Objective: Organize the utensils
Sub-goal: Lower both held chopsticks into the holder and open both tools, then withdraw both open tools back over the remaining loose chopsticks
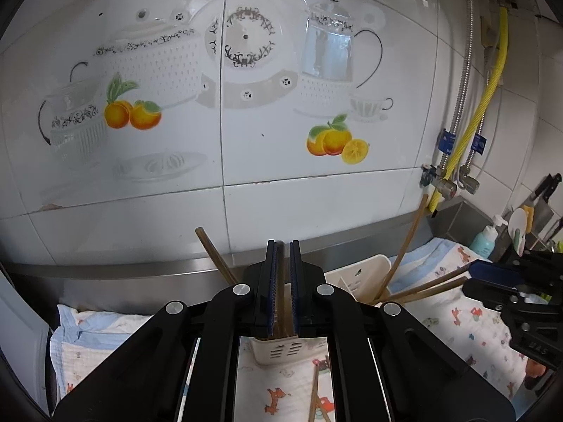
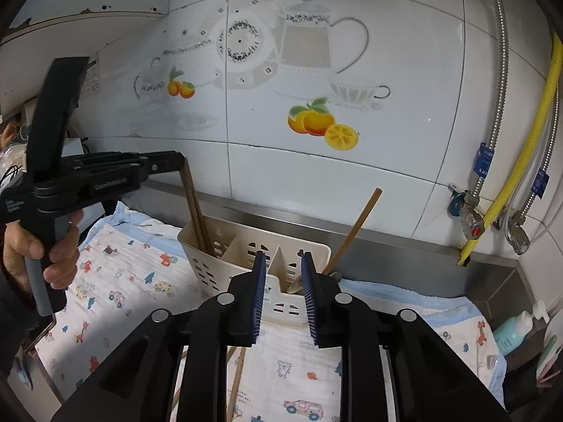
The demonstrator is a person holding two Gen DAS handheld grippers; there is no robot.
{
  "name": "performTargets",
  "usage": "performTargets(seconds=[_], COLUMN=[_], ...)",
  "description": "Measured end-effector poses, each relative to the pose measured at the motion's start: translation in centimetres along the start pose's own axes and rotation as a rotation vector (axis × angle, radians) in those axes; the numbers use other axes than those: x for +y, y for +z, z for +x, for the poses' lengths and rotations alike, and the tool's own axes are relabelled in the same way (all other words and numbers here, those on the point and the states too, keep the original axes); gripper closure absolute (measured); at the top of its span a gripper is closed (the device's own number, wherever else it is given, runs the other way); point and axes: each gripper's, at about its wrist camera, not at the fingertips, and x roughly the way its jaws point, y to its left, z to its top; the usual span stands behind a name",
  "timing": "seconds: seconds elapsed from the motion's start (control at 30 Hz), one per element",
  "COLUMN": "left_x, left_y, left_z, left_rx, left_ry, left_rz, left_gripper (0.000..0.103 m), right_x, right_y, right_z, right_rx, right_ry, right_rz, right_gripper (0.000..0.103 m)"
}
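A cream slotted utensil holder stands on a printed cloth; it also shows in the left wrist view. My left gripper is shut on a brown chopstick held upright over the holder's left compartment; in the right wrist view the left gripper holds a chopstick reaching into that compartment. Another chopstick leans out of the right compartment. My right gripper is open and empty, just in front of the holder. Loose chopsticks lie on the cloth below it.
A tiled wall with teapot and orange pictures rises behind a steel counter rim. Pipes and valves and a yellow hose are at the right. A teal soap bottle stands at the far right.
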Motion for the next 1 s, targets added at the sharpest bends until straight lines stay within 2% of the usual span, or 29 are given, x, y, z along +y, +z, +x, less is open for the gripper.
performTargets(seconds=[0.13, 0.23, 0.37, 0.63, 0.8, 1.0], left_x=[0.0, -0.2, -0.5, -1.0, -1.5, -2.5], left_y=[-0.1, -0.2, -0.7, -2.2, -4.3, -8.3], left_z=[-0.5, -1.0, -1.9, -3.6, -4.7, -5.8], left_rx=[-0.004, -0.008, -0.02, -0.02, -0.007, 0.029], left_ry=[-0.008, -0.005, -0.003, -0.013, -0.046, -0.032], left_rz=[-0.005, 0.004, 0.01, 0.016, 0.018, 0.056], left_gripper=[0.095, 0.094, 0.083, 0.083, 0.083, 0.083], right_x=[0.4, 0.9, 1.5, 2.5, 2.8, 2.8], right_y=[-0.4, -1.0, -1.9, -4.6, -7.2, -10.5], right_z=[-0.8, -1.5, -2.1, -3.0, -3.4, -3.5], right_rx=[-0.016, -0.028, -0.033, -0.021, -0.006, 0.026], right_ry=[0.008, 0.009, 0.024, 0.018, 0.008, -0.001], right_rz=[0.001, -0.003, 0.004, 0.013, 0.032, 0.068], right_gripper=[0.076, 0.075, 0.072, 0.067, 0.065, 0.065])
